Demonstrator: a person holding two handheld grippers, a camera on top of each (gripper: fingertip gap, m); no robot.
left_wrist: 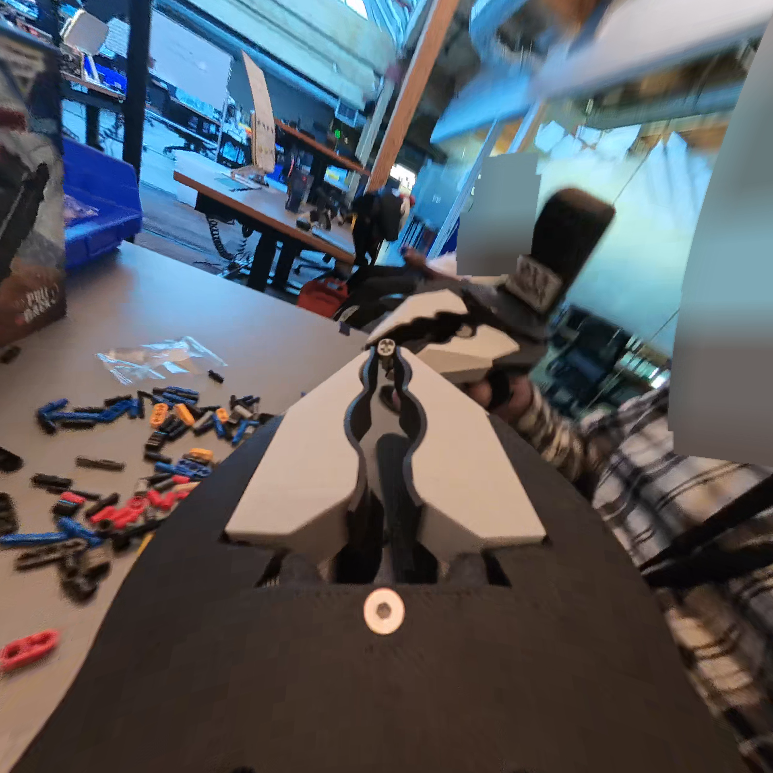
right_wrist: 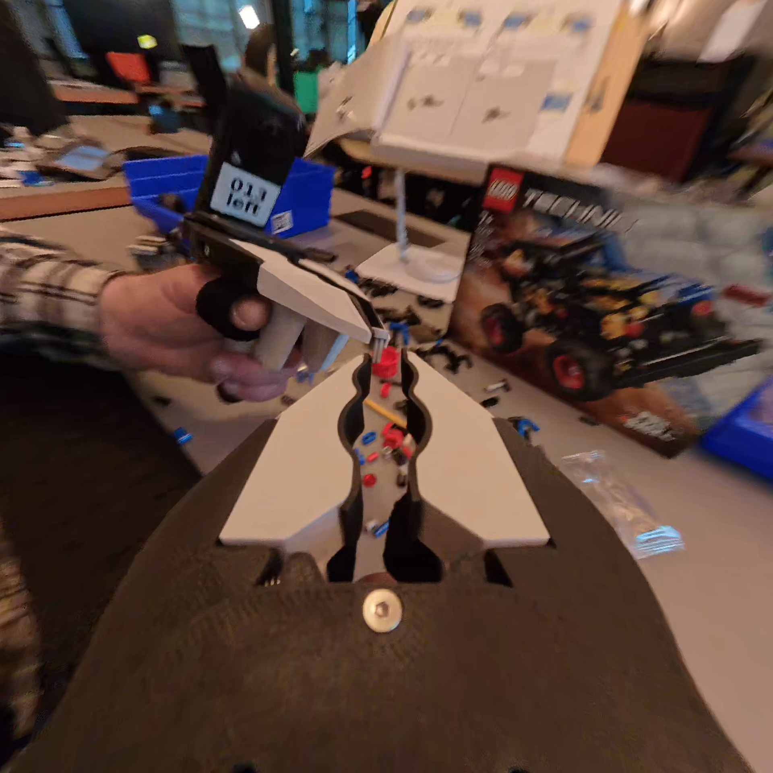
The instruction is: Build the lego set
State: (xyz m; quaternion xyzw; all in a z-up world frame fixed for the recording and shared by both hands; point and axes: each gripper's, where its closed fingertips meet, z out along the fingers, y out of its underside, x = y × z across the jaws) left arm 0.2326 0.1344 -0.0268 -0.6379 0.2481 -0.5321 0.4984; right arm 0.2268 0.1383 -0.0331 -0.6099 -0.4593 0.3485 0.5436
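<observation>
My left gripper (left_wrist: 386,354) is shut on a small grey axle piece (left_wrist: 387,347) with a cross-shaped end, held in the air above the table. My right gripper (right_wrist: 385,359) is shut on a red round piece (right_wrist: 387,360). The two gripper tips meet. In the right wrist view the left gripper (right_wrist: 378,334) comes in from the left and its grey axle (right_wrist: 380,339) points down onto the red piece. In the left wrist view the right gripper (left_wrist: 439,330) lies just behind the axle. Loose black, blue, red and orange pieces (left_wrist: 125,451) lie on the grey table (left_wrist: 234,318).
The set's box (right_wrist: 585,293) stands at the right, an instruction sheet on a white stand (right_wrist: 460,92) behind it. There are blue bins (right_wrist: 167,188) at the back and a second bin (right_wrist: 744,426) at the right. A clear plastic bag (left_wrist: 159,355) and more loose pieces (right_wrist: 389,443) lie on the table. My left and right fingertips are right by each other.
</observation>
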